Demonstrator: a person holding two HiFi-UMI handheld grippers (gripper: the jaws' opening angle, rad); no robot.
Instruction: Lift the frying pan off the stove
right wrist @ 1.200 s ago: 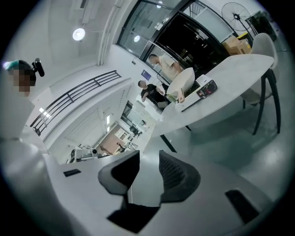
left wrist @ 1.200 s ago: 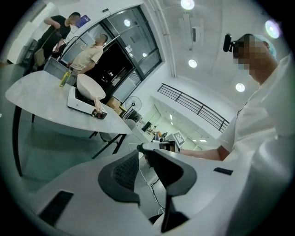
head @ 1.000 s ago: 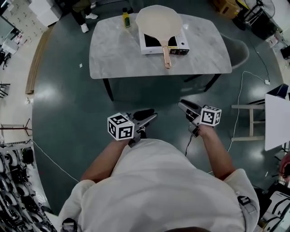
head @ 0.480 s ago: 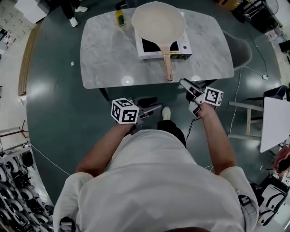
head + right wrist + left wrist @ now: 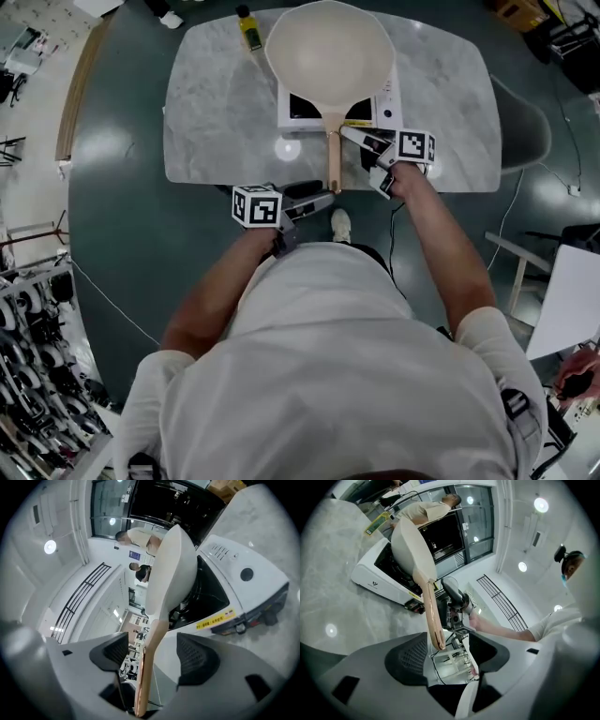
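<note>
Logging from the left side of the head view: a bottle (image 5: 248, 26) with a yellow label stood upright at the far left of the marble table (image 5: 206, 103), apart from the stove. Nearer the person, the left gripper (image 5: 319, 197) hovered at the table's near edge, just short of the handle's end and pointing toward the right. In the left gripper view its jaws were apart and opening. The dark pads (image 5: 410, 656) touched nothing, and the tip of the handle (image 5: 333, 159) lay just ahead of the gap rather than inside it. A shoe (image 5: 341, 223) showed on the dark green floor (image 5: 122, 206) below that gripper.

At centre, the cream frying pan (image 5: 328, 52) sat on the white stove (image 5: 292, 111), covering most of its black top, with the wooden handle reaching toward the person past the stove's front edge.

Right of the handle, the right gripper (image 5: 354, 137) reached in over the table beside the stove's front right corner. Its jaws were also apart and opening. In the right gripper view the handle ran down between the two pads (image 5: 197, 660), closer to the other pad, with a gap on each side, so there was no grip on it.

Farther right, a grey chair (image 5: 525, 117) stood beside the table's end.
</note>
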